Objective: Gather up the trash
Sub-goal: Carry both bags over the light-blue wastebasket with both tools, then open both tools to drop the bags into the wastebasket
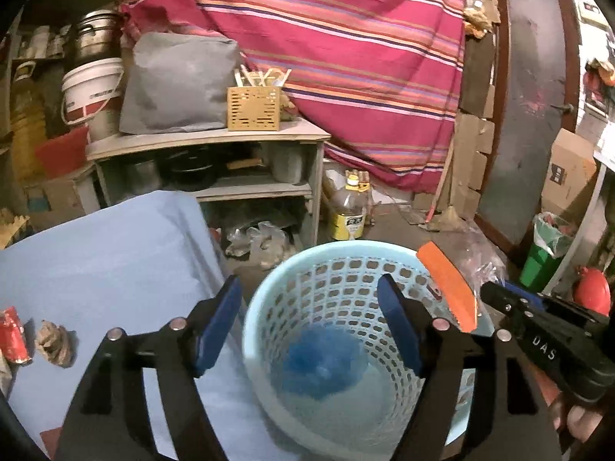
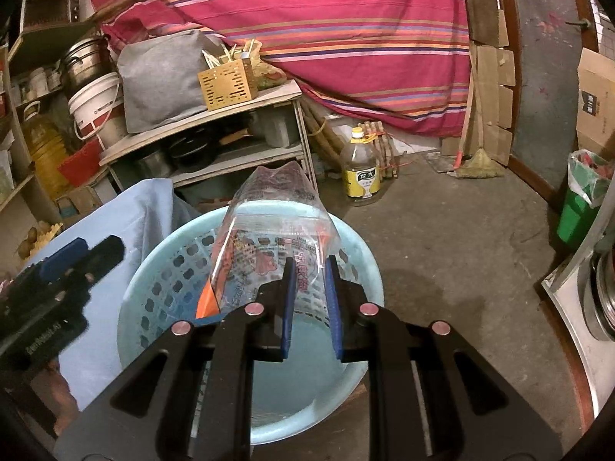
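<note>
While hanging pinched between the blue pads (image 2: 289,303) of the right gripper (image 2: 310,303), reaching up and away over the pale blue basket (image 2: 161,269): a clear plastic wrapper (image 2: 276,223) printed in red and orange, its orange edge showing as a strip (image 1: 447,288) beside the basket's right rim in the left wrist view. Clamping tight on that wrapper, the right jaws. Standing spread wide with nothing between them, poised above the basket's mouth: the left gripper (image 1: 309,326), its two blue pads (image 1: 217,326) well apart. Lying blurred at the bottom of the perforated basket: a blue patch (image 1: 319,365), impossible to tell what. Spreading to the left of the basket, touching its rim: a light blue cloth (image 1: 115,261) covering a surface. Resting near the cloth's left edge: a crumpled brownish scrap (image 1: 54,344) and, just beside it at the very edge, a crushed red can (image 1: 13,334). Standing beyond the basket on the concrete floor (image 2: 442,238): an oil bottle with a yellow label (image 2: 361,169), next to a pale shelf unit (image 1: 207,142) carrying a grey bag (image 1: 177,84) and a slotted wooden box of sticks (image 1: 253,107). Draping behind everything: a red striped cloth (image 1: 346,46). Sitting at the far right, well apart from the basket: a green bin with a plastic liner (image 2: 580,203).
</note>
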The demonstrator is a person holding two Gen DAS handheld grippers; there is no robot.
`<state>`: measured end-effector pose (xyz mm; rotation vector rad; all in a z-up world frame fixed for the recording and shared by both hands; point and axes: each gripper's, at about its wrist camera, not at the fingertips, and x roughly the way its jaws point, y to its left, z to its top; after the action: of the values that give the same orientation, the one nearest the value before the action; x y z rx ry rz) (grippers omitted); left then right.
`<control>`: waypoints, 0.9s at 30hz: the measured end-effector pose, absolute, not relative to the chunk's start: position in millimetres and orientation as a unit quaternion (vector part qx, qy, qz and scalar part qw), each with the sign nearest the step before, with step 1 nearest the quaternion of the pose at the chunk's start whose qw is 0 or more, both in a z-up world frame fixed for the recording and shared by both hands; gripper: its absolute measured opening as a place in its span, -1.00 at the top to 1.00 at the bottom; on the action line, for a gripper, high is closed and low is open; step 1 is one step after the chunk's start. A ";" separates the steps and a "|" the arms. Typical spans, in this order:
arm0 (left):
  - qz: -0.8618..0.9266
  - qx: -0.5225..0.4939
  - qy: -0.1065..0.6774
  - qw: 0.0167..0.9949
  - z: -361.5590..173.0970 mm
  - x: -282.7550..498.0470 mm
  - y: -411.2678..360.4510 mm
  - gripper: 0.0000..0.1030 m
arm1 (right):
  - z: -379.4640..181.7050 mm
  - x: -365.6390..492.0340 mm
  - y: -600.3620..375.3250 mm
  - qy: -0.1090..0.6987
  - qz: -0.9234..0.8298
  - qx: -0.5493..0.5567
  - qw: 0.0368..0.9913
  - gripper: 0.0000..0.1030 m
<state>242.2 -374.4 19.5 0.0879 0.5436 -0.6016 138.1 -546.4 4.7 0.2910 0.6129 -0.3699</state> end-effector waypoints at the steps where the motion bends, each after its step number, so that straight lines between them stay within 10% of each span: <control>1: -0.291 0.039 0.266 0.918 20.1 241.5 -371.1 -0.55 | 4.3 138.9 -545.5 0.299 -0.179 0.141 0.927 0.68; 9: -0.252 0.027 0.268 0.929 26.2 244.4 -332.3 -0.78 | 2.3 151.4 -529.9 0.305 -0.171 0.131 0.928 0.53; 11: -0.242 0.023 0.262 0.934 30.0 243.6 -321.5 -0.81 | 0.9 154.4 -526.7 0.308 -0.168 0.131 0.927 0.08; 20: -0.219 0.056 0.235 0.945 49.0 233.3 -290.5 -0.86 | 7.9 152.5 -510.4 0.289 -0.175 0.122 0.933 -0.76; 27: -0.177 0.060 0.230 0.955 47.9 224.6 -234.5 -0.86 | 17.5 151.6 -462.6 0.275 -0.162 0.077 0.945 -0.91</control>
<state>224.6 -234.5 47.9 0.1220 0.4678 -0.3596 151.6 -462.6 17.5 0.1565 0.5599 -0.3293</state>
